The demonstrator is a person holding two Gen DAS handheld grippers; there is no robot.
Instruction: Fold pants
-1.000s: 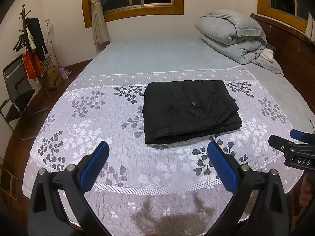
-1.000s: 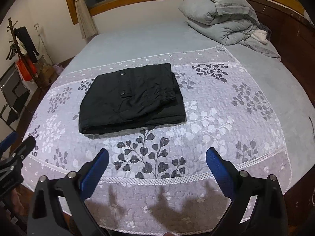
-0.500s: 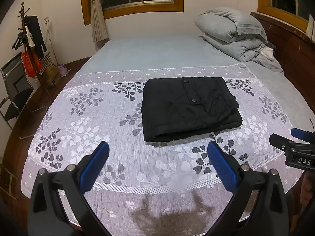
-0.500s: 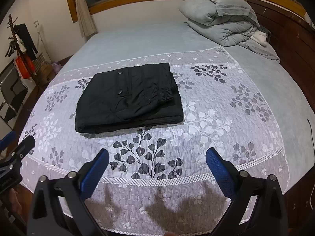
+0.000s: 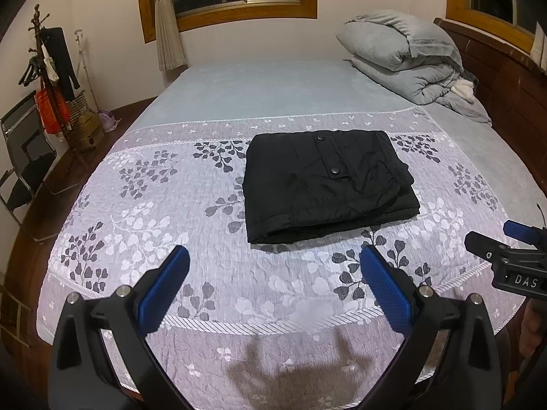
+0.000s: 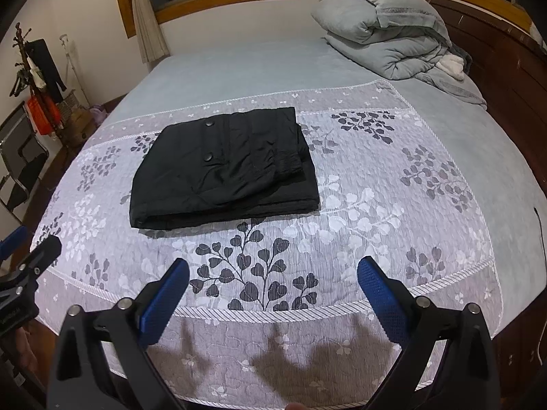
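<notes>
Both grippers hung wide apart and empty: left gripper (image 5: 273, 270) and right gripper (image 6: 271, 280) hovered level over the near edge of the grey floral bedspread (image 5: 164, 205), well short of the folded black pants (image 5: 324, 181). Handles and the holding hands were mostly cut off below frame. Pants lay flat mid-bed; the rumpled grey duvet (image 6: 386, 44) sat far behind.
</notes>
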